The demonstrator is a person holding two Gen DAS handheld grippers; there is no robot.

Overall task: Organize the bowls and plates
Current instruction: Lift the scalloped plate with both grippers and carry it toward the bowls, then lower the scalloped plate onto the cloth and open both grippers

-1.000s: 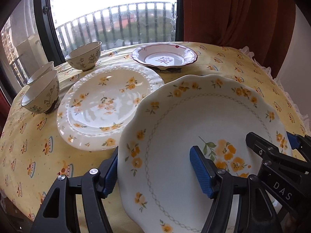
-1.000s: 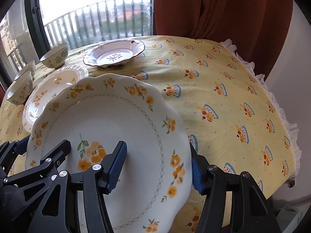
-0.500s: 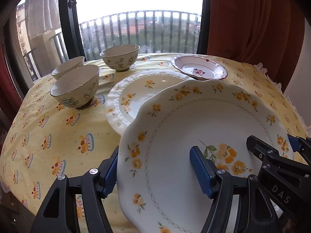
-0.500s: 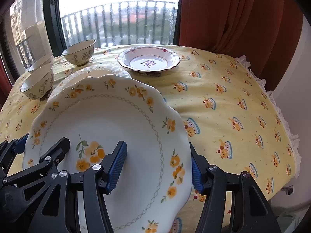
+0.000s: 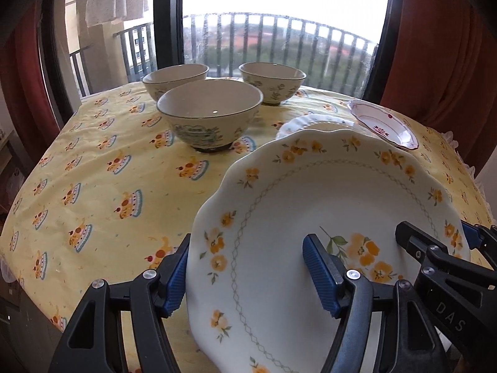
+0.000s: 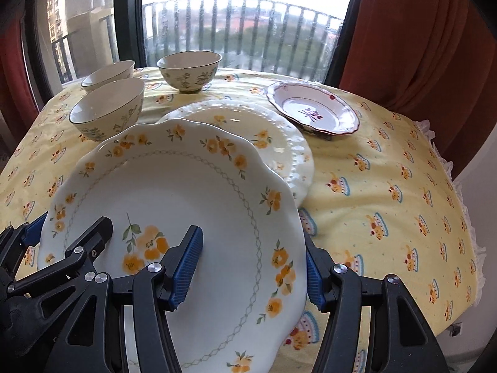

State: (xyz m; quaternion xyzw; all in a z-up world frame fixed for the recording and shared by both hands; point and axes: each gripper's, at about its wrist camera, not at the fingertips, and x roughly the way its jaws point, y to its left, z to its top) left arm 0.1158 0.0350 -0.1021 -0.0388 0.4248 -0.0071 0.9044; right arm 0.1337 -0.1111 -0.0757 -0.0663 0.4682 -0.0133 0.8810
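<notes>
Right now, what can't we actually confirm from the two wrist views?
- Whether the scalloped plate touches the yellow tablecloth or the beaded plate: both views, its own body hides what is beneath it.
- Its near edge: cut off by the frame bottom and the left gripper and right gripper.
- Most of the beaded plate: left wrist view, behind the scalloped plate.
- The far-left bowl: right wrist view, partly behind the nearer bowl.

From the left wrist view the held flowered plate [image 5: 326, 205] hid all but a sliver of the beaded plate [image 5: 313, 123] behind it, its own near rim ran off the bottom edge, and the farthest bowl [image 5: 174, 77] sat partly behind the nearest bowl [image 5: 211, 115].
</notes>
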